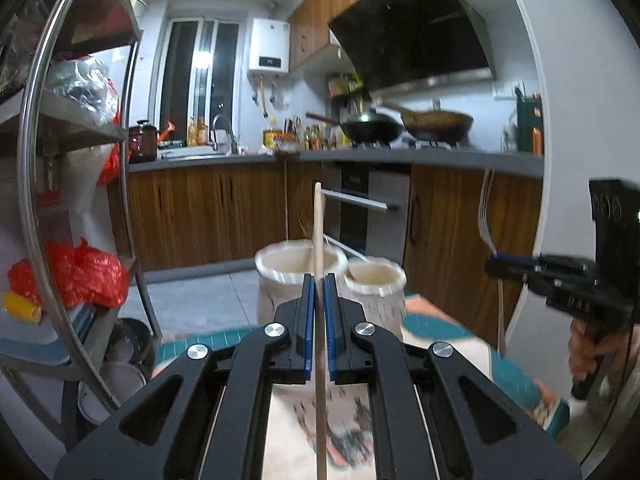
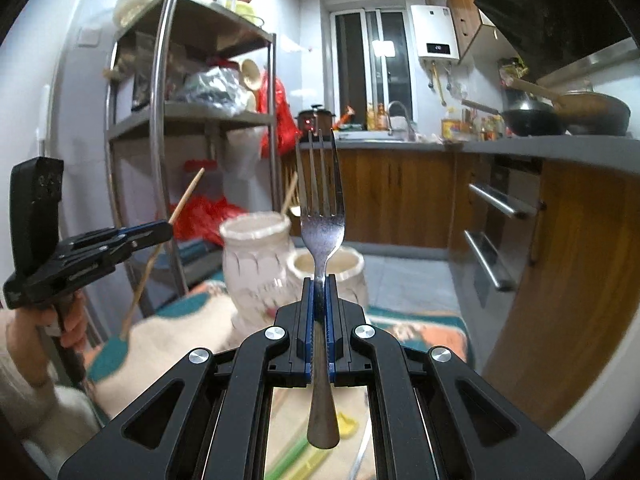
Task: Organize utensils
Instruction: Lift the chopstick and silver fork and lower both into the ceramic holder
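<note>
My left gripper (image 1: 319, 280) is shut on a wooden chopstick (image 1: 318, 236) that stands upright above the table. My right gripper (image 2: 319, 280) is shut on a metal fork (image 2: 322, 216), tines up. Two cream ribbed holders stand ahead on the patterned tablecloth: a taller one (image 1: 298, 264) (image 2: 256, 256) on the left with chopsticks in it, and a shorter one (image 1: 376, 280) (image 2: 326, 268) on the right. The right gripper (image 1: 494, 266) with its fork (image 1: 486, 212) shows at the right of the left wrist view. The left gripper (image 2: 168, 230) with its chopstick (image 2: 186, 196) shows at the left of the right wrist view.
A metal shelf rack (image 2: 192, 120) with bags stands to the left. The kitchen counter (image 1: 360, 156) with woks and cabinets runs behind and to the right. Green and yellow utensils (image 2: 320, 444) lie on the table under my right gripper.
</note>
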Demonstrator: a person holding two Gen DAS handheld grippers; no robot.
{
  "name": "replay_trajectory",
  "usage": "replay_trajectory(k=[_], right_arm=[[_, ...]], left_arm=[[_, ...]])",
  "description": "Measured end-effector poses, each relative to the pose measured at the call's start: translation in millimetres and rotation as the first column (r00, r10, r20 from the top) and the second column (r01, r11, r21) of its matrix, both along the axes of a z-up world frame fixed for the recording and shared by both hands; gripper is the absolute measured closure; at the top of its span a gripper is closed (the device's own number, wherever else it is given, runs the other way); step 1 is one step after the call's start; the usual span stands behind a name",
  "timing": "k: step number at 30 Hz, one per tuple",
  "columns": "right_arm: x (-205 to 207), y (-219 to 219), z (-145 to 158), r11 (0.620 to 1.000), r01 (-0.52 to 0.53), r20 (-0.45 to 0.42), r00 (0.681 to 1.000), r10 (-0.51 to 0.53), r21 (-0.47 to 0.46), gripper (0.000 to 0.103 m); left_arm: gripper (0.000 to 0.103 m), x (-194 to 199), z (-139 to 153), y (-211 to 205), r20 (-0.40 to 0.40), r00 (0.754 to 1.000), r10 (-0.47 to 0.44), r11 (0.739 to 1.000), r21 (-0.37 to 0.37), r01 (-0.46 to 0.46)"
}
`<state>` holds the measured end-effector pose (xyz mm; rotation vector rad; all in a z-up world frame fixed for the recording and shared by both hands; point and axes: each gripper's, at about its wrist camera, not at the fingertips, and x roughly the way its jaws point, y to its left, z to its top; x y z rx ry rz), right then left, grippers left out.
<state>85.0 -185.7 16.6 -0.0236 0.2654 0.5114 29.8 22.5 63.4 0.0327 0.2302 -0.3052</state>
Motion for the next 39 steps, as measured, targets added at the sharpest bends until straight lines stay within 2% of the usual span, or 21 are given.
replay_trajectory(k=[5, 10, 16, 20, 23, 27, 36, 39], right_arm=[[24.4, 15.6, 21.0, 0.999, -0.013, 0.029, 1.0, 0.012, 0.035, 0.097], [51.8, 24.7, 41.1, 0.995, -0.005, 0.073, 0.997, -0.003, 0.104, 0.097], [85.6, 31.2, 50.0, 0.986, 0.036, 0.098, 0.994, -0.053, 0.163, 0.097], [104.0, 30.6, 38.0, 0.978, 0.053, 0.059, 0.996, -0.066, 0.204, 0.097], [110.5, 30.8, 23.0, 0.973, 0.07, 0.02, 0.997, -0.076, 0.22, 0.097], [113.0, 37.3, 7.8, 0.982, 0.077, 0.0, 0.997, -0.078, 0.174, 0.097], [117.6, 42.7, -17.3, 0.992, 0.069, -0.094, 0.994, -0.06, 0.103, 0.097], [119.0, 45.1, -21.8, 0.994, 0.072, -0.107, 0.992, -0.063, 0.078, 0.097]], left_arm=[[0.098, 28.2, 31.8, 3.4, 0.042, 0.999, 0.0, 1.0, -0.019, 0.001], [0.098, 58.7, 56.8, 4.0, 0.083, 0.997, 0.003, 0.997, -0.073, 0.003], [0.098, 95.6, 72.9, -7.2, 0.149, 0.988, 0.036, 0.993, -0.12, -0.018], [0.098, 119.3, 61.6, -15.4, 0.152, 0.984, 0.09, 0.992, -0.104, -0.074], [0.098, 126.2, 43.8, -17.1, 0.123, 0.986, 0.112, 0.991, -0.088, -0.101], [0.098, 112.6, 22.5, -21.6, 0.106, 0.987, 0.123, 0.992, -0.048, -0.118], [0.098, 108.5, -9.2, -27.1, -0.031, 0.99, 0.14, 0.989, 0.058, -0.138], [0.098, 110.9, -13.3, -26.2, -0.068, 0.989, 0.131, 0.99, 0.064, -0.126]])
